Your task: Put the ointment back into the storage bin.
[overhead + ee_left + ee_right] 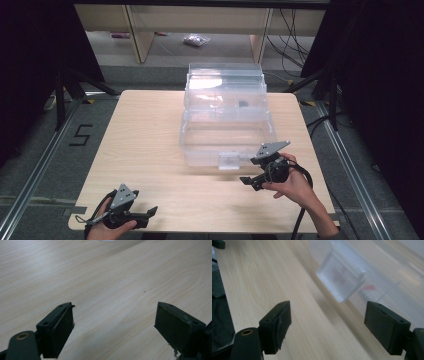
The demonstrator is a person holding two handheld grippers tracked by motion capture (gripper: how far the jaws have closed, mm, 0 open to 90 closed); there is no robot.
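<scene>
Grey floor (45, 165) surrounds the pale wooden table (145, 150).

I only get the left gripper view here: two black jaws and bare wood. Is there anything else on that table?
Observer: Yes, a clear plastic box with a lid sits toward the far middle of the table.
Operator: Where is the other tool?
Observer: The right tool hovers close to the box's near right corner, its jaws apart and nothing between them.
Operator: What does it point at?
Observer: The right gripper view looks along the box's front wall at a clear latch, which hangs at the middle of that wall.
Operator: And my tool?
Observer: The left tool is at the table's near left edge, far from the box.
</scene>
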